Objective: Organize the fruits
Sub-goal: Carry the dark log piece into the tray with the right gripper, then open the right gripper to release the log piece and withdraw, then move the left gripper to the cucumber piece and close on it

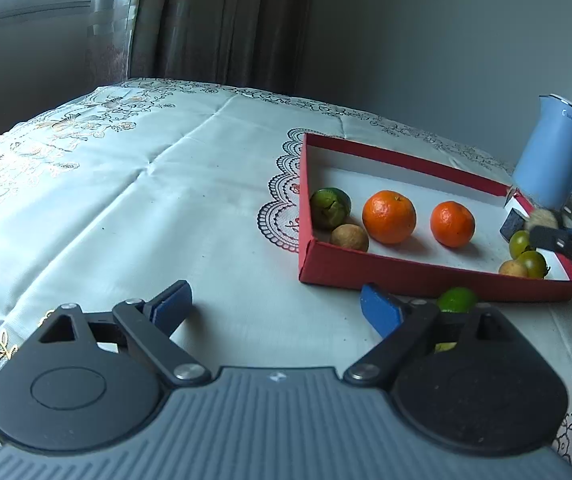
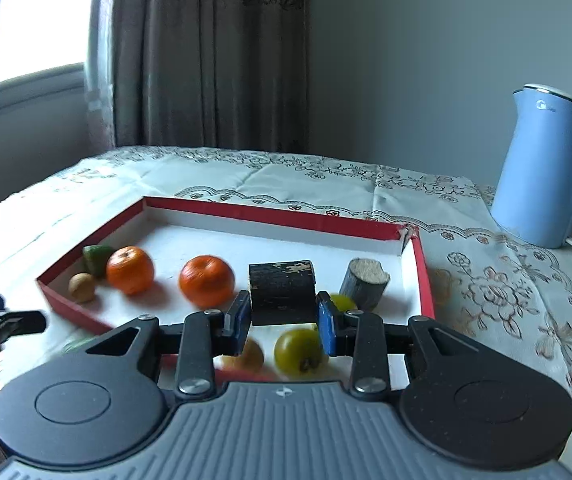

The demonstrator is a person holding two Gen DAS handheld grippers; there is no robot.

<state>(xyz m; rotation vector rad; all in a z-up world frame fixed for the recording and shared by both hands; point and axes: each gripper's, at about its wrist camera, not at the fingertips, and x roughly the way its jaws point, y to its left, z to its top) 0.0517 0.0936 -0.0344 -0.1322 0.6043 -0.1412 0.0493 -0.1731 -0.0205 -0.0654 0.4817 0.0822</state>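
A red tray point(image 1: 406, 276) holds two oranges point(image 1: 389, 217) point(image 1: 452, 224), a green fruit point(image 1: 330, 207), a tan fruit point(image 1: 349, 237), two yellow-green fruits point(image 1: 533, 263) and another tan fruit point(image 1: 512, 269). My left gripper point(image 1: 277, 304) is open and empty over the cloth, in front of the tray. A lime point(image 1: 457, 300) lies outside the tray by its right finger. My right gripper point(image 2: 283, 318) is shut on a dark block point(image 2: 281, 293) above the tray point(image 2: 213, 206); it also shows in the left wrist view point(image 1: 542, 236). A cut cylinder piece point(image 2: 366, 289) lies right of it.
A blue kettle point(image 2: 546, 168) stands right of the tray, also in the left wrist view point(image 1: 554, 152). A patterned white cloth point(image 1: 145, 200) covers the table. Curtains and a wall lie behind. The left gripper's finger point(image 2: 1, 322) shows at the left edge of the right wrist view.
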